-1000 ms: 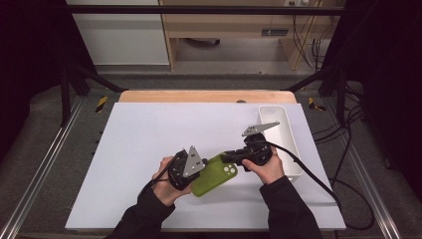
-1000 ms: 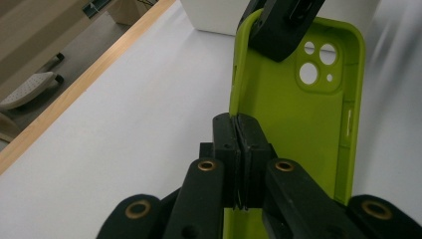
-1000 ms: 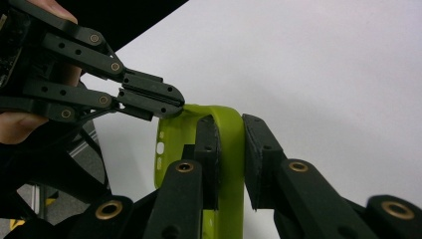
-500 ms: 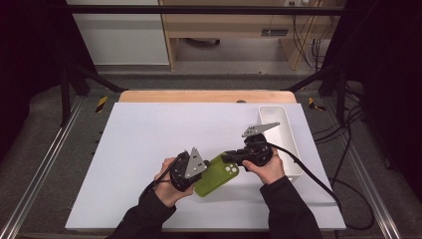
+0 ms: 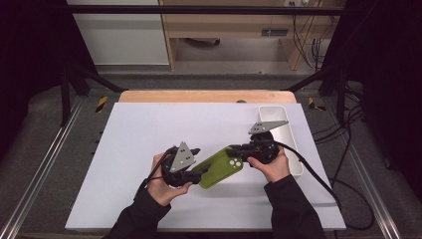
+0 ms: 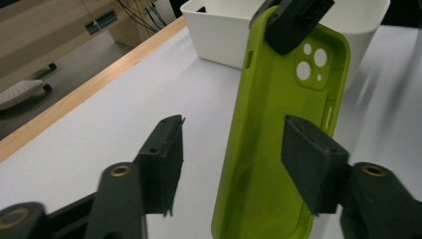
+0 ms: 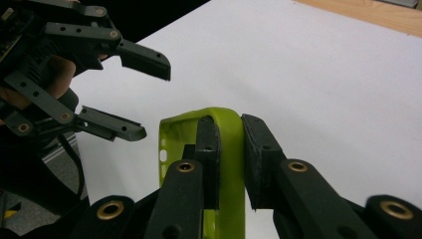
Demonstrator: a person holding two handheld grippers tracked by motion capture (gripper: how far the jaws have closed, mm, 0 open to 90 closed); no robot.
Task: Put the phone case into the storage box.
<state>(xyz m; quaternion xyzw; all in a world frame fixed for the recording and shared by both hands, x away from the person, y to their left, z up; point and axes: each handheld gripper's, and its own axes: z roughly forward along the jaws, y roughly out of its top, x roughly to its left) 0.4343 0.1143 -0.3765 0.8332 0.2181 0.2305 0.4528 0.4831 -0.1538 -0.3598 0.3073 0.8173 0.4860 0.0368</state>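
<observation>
A lime-green phone case hangs just above the white table, between my two grippers. My right gripper is shut on the case's camera-hole end; in the right gripper view its jaws pinch the case wall. My left gripper stands open at the other end. In the left gripper view the case lies between its spread jaws, close by the right-hand one, and whether they touch is unclear. The right gripper holds the far end there.
A white rectangular bin stands at the table's right edge, just behind my right hand, and appears as the white bin beyond the case. A wooden strip runs along the far table edge. Cables trail off to the right.
The case and my right gripper have shifted slightly up and to the right. My left hand has stayed almost in place.
</observation>
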